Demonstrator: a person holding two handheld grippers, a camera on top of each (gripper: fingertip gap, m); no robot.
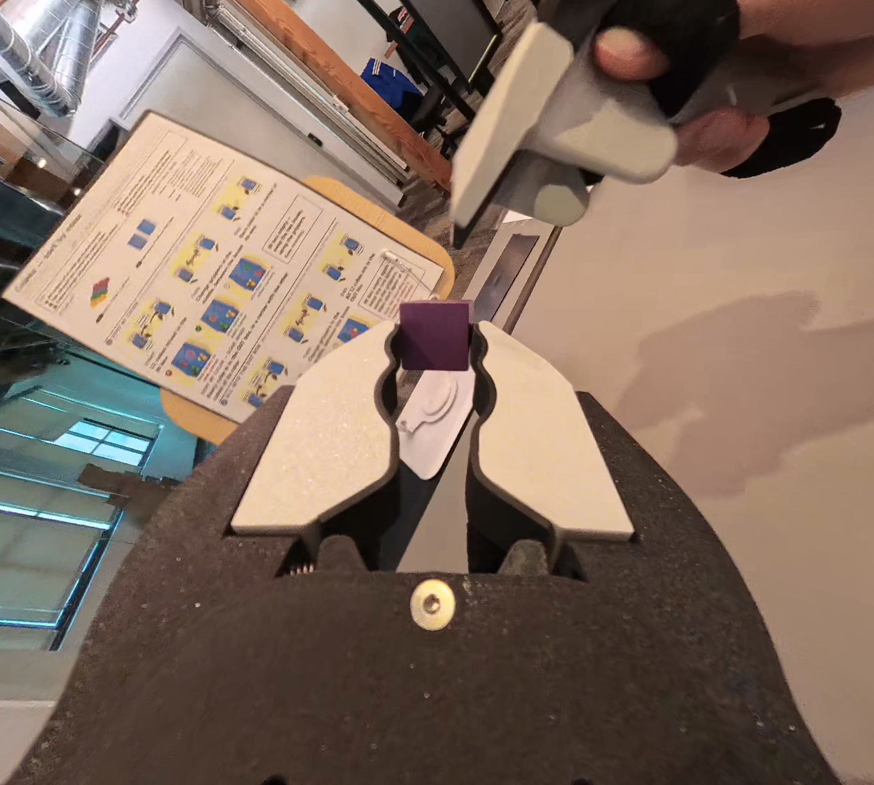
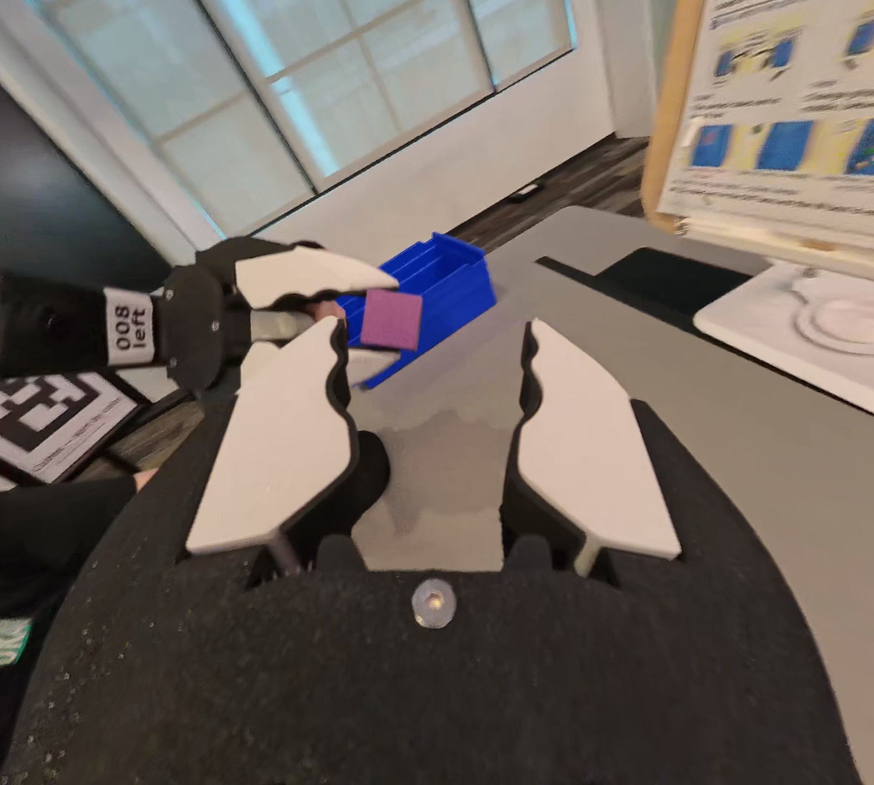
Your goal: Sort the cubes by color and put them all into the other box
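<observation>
The desk carries the blue box, beyond and just left of the empty right gripper, its jaws spread. The left gripper is nearer, jaws pinching the purple cube above the desk.

The purple cube looks matt and finely grained, like wood or printed plastic. The left gripper has pale, smooth matt plastic fingers on a black, rough, speckled body, with a shiny metal screw low at centre. The blue box in the middle of the right wrist view is glossy ribbed plastic. The desk is smooth, matt grey. At upper right, the paper sheet lies on a pale wood board.
</observation>
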